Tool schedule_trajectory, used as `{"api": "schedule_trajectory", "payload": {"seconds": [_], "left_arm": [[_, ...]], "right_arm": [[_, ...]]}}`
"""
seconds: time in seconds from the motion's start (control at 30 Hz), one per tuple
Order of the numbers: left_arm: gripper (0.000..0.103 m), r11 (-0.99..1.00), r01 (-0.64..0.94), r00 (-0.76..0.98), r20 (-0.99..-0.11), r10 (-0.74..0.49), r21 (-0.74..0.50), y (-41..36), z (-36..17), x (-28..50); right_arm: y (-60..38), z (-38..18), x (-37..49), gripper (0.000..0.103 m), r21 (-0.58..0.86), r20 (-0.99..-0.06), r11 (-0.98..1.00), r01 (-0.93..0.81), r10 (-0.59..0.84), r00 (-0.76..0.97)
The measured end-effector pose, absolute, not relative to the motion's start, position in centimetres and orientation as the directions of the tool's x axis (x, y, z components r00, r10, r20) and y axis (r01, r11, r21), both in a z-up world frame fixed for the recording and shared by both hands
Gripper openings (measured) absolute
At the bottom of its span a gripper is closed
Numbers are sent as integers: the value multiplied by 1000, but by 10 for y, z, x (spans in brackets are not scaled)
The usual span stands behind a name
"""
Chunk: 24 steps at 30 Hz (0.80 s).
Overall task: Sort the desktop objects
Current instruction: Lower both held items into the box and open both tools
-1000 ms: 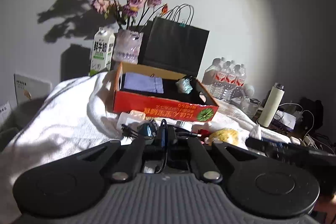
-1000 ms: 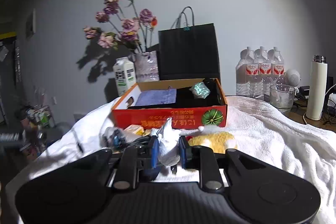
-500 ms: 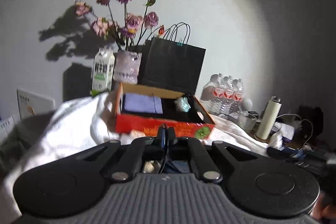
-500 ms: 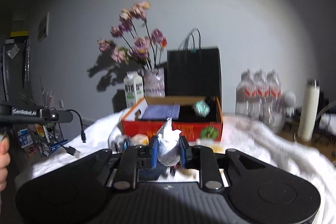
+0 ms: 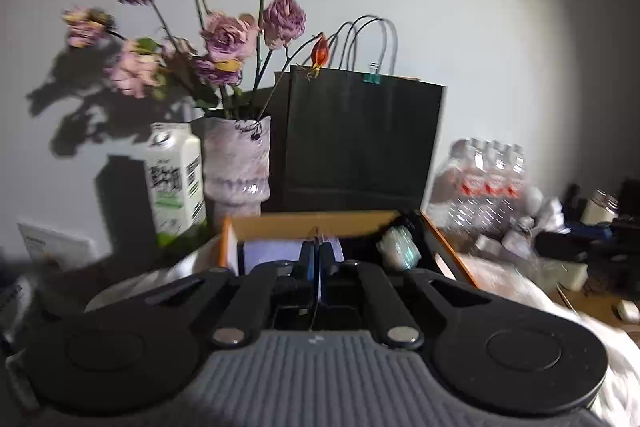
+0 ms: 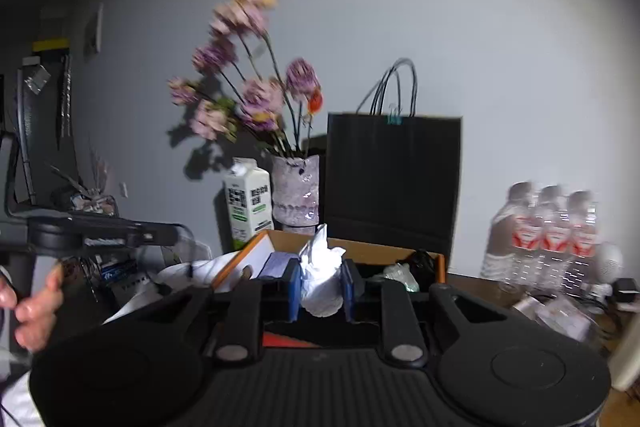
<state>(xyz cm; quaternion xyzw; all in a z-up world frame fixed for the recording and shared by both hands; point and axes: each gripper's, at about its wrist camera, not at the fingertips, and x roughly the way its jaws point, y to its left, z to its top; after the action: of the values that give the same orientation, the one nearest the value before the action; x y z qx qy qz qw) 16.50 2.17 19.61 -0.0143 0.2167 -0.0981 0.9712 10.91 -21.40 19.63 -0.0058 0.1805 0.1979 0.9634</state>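
My left gripper [image 5: 318, 259] is shut on a thin black cable that runs down between its fingers, held just in front of the orange cardboard box [image 5: 320, 223]. The box holds a purple cloth [image 5: 276, 253] and a crumpled shiny wrapper [image 5: 400, 247]. My right gripper [image 6: 321, 281] is shut on a crumpled white tissue [image 6: 320, 271], held at the near edge of the same box [image 6: 360, 247]. The left gripper [image 6: 100, 233] and the hand holding it show at the left of the right wrist view.
Behind the box stand a milk carton [image 5: 176, 179], a vase of purple flowers [image 5: 236, 163] and a black paper bag [image 5: 360, 139]. Water bottles [image 5: 484, 179] and clutter lie to the right. White towel [image 5: 520, 287] covers the table.
Both grippers rose off the towel and moved forward toward the box, each carrying its load. The left gripper lifted the cable clear of the pile of small items.
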Motion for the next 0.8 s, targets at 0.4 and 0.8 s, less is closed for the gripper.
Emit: {"api": "schedule_trajectory", "payload": {"seconds": [0.4,0.8], "left_arm": [[4,991,-7,750,-657,-81,-130,26,82,389],[75,1000,4,751,-660,4,10,11,93,373]], "right_arm": [[-162,87,384,20,118,-717,978,-169,202,668],[-150,79,393,66,137,-743,983,-120,182,645]]}}
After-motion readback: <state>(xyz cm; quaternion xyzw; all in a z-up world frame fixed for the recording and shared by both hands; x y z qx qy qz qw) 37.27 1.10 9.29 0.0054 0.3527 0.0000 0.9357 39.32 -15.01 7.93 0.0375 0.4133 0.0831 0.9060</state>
